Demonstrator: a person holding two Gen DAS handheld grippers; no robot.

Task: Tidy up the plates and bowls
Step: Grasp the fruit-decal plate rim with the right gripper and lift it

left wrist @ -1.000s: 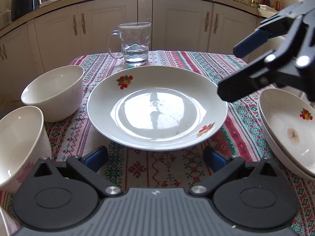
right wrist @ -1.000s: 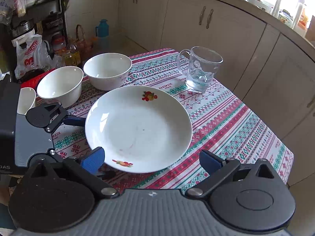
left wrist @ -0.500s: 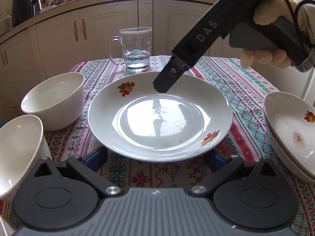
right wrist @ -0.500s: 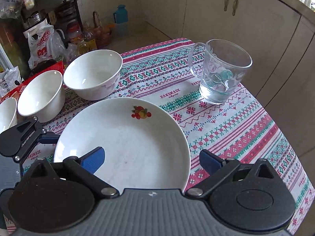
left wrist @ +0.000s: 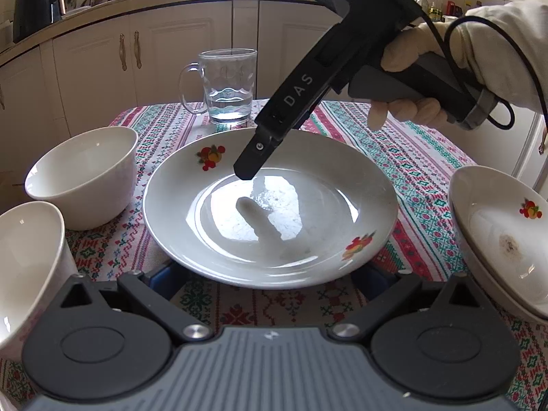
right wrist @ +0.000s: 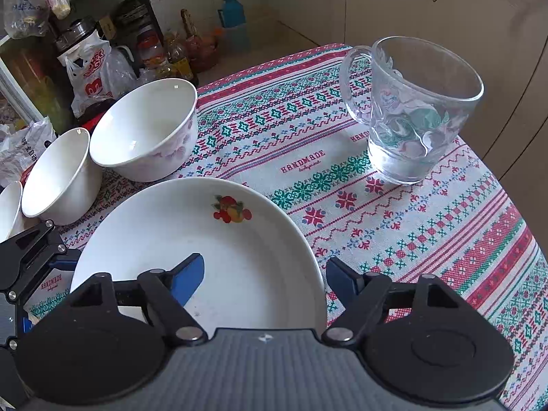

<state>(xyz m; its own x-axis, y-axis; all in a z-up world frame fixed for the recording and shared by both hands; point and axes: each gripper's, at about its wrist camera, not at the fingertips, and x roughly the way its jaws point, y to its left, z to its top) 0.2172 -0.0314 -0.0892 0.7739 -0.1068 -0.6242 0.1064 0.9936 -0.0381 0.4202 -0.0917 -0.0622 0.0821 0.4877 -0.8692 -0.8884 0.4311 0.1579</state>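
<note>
A white plate [left wrist: 270,205] with fruit decals lies mid-table. My left gripper [left wrist: 269,275] is at its near edge. Its jaws are wide and closing slightly, and the plate's near rim hides the blue fingertips. A gloved hand holds my right gripper [right wrist: 265,279] steeply over the plate's far side [right wrist: 205,239]. Its jaws are closing with the rim between them. One blue pad [right wrist: 186,277] hangs over the plate's inside and the other is outside the rim. No pad presses on the plate. Two white bowls [left wrist: 85,178] [left wrist: 27,263] stand at the left.
A glass mug [left wrist: 229,85] with water stands behind the plate. Stacked decorated plates [left wrist: 500,236] sit at the right table edge. A third bowl [right wrist: 8,205] peeks in at far left. Cabinets surround the table, with floor clutter and bags [right wrist: 92,75] beyond the bowls.
My right gripper swung in from the right and dropped over the plate, and its jaws narrowed around the rim. The plate's near rim now covers my left fingertips.
</note>
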